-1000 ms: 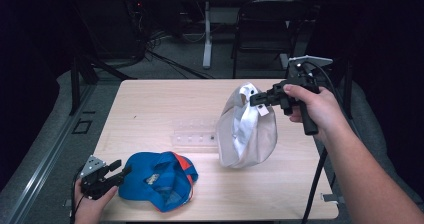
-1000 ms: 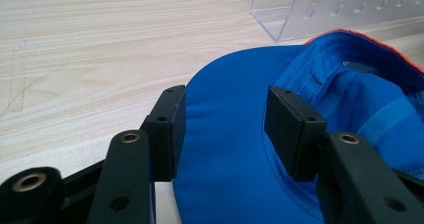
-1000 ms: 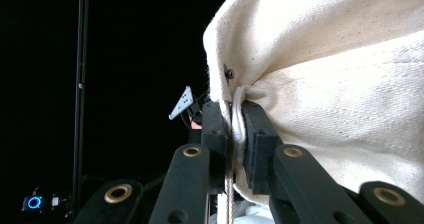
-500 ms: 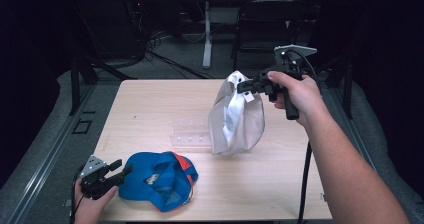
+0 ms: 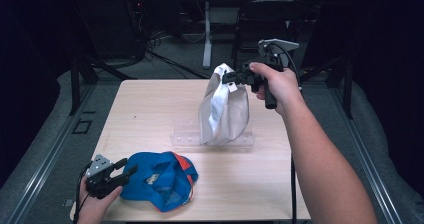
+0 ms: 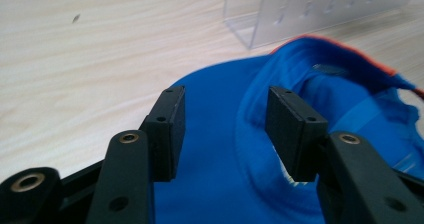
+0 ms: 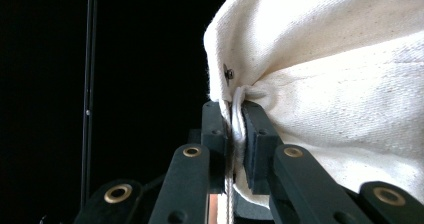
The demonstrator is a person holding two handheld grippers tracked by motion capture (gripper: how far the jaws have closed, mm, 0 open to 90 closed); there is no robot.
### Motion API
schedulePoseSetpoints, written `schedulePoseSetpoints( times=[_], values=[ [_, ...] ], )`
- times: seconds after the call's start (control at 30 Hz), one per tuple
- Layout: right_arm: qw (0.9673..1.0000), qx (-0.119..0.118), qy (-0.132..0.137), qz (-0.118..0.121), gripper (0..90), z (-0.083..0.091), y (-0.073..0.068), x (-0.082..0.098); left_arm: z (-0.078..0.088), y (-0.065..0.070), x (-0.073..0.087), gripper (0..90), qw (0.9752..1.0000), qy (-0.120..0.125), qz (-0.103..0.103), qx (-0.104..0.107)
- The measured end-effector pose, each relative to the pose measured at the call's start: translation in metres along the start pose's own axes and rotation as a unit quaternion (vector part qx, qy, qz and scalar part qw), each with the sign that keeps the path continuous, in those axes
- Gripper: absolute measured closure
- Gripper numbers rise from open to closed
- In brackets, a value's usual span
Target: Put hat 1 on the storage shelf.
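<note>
- High view: your right gripper [image 5: 231, 77] is clenched on the top edge of the cream cap [image 5: 223, 109], which hangs from it above the far middle of the table [image 5: 150, 109]. The cap's lower end comes down to the clear plastic rack [image 5: 212, 139]; you cannot tell from here whether it touches it.
- High view, near left corner: your left gripper [image 5: 126, 168] sits low over the table with its jaws apart, their tips at the left edge of the blue cap [image 5: 159, 181]. That cap lies crumpled on the wood, well apart from the cream one, with an orange trim on its far side.
- Left gripper view: your left gripper [image 6: 225, 129] is released. The jaws stand wide with blue cap [image 6: 225, 184] fabric spread beneath and between them, and neither pad presses on it. The cap's hollow faces up beyond the right jaw, and the clear plastic rack [image 6: 310, 14] stands farther off on the table [image 6: 100, 49].
- Right gripper view: your right gripper [image 7: 234, 129] is pinched tight on a bunched fold of the cream cap [image 7: 340, 84]. A small dark eyelet sits just above the jaws, and the cloth billows up and to the right against a dark background.
</note>
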State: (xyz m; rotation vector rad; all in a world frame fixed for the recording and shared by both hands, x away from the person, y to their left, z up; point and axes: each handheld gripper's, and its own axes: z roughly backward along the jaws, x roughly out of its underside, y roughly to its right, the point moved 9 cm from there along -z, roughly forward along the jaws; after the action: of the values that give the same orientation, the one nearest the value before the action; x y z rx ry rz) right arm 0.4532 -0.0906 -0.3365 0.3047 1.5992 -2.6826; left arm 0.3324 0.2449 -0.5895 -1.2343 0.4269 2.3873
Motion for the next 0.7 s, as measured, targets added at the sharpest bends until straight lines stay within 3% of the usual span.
schedulePoseSetpoints(
  times=[0.17, 0.27, 0.43, 0.7],
  values=[
    [1.0000, 0.002, 0.003, -0.002, 82.1, -0.011, -0.004, -0.006, -0.002, 0.018, -0.023, 49.9, 0.9988, 0.008, -0.048, 0.010],
    [0.9999, 0.009, 0.006, -0.006, 82.1, -0.018, -0.004, -0.010, -0.005, 0.027, -0.040, 47.5, 0.9965, 0.010, -0.082, 0.008],
    [0.9999, 0.012, 0.008, -0.009, 82.1, -0.027, -0.003, -0.014, -0.013, 0.045, -0.069, 45.7, 0.9942, 0.031, -0.099, 0.029],
    [0.9997, 0.013, 0.010, -0.017, 82.1, -0.039, -0.003, -0.019, -0.030, 0.070, -0.087, 45.7, 0.9926, 0.041, -0.100, 0.055]
  ],
)
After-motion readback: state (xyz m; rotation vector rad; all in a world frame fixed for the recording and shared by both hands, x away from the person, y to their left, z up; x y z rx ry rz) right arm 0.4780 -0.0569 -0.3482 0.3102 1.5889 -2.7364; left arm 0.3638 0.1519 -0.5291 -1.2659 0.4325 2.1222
